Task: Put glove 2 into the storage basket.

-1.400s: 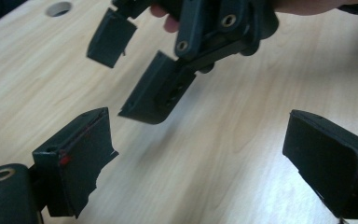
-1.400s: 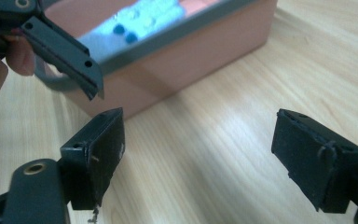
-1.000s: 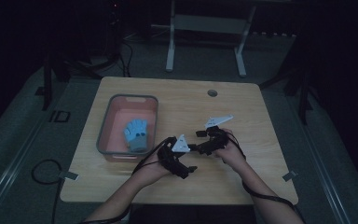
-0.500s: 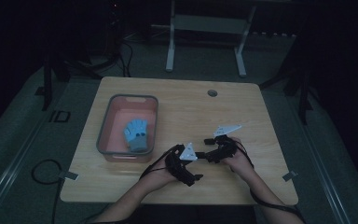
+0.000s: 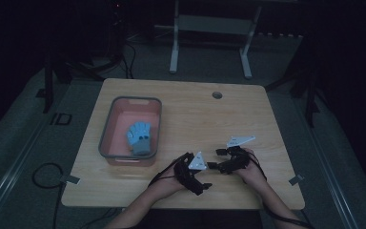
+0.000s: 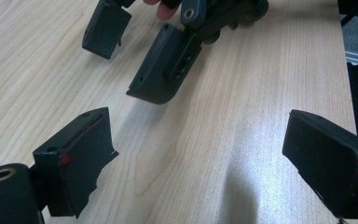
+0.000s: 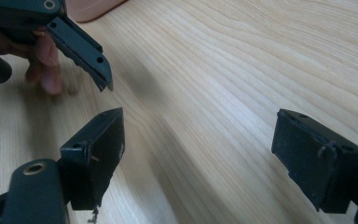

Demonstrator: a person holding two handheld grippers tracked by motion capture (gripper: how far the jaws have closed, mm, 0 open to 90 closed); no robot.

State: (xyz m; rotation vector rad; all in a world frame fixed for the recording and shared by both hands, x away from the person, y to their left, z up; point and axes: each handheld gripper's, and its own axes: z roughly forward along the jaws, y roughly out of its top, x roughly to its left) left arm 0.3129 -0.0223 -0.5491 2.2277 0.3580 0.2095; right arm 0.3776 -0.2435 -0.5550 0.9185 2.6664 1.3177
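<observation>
Both hand-held grippers hover low over the wooden table (image 5: 190, 109) near its front edge, close together. My left gripper (image 5: 201, 183) is open; in the left gripper view its black jaws stand wide apart over bare wood (image 6: 200, 158). Just right of it, my right gripper (image 5: 213, 159) points left, also open, with nothing between its jaws (image 7: 205, 154). Each gripper view shows the other gripper's jaws ahead: the right gripper (image 6: 163, 65) and the left gripper (image 7: 81, 44) with the person's fingers (image 7: 44, 58).
A pink bin (image 5: 108, 129) sits on the left half of the table with a light blue glove-like thing (image 5: 138, 136) inside. A corner of the bin (image 7: 91, 7) is in the right gripper view. A round cable hole (image 5: 217, 95) lies near the far edge.
Both hands have drawn back toward the near edge of the table, the left one also shifting right. The grippers now sit closer together. The bin and its contents have not moved.
</observation>
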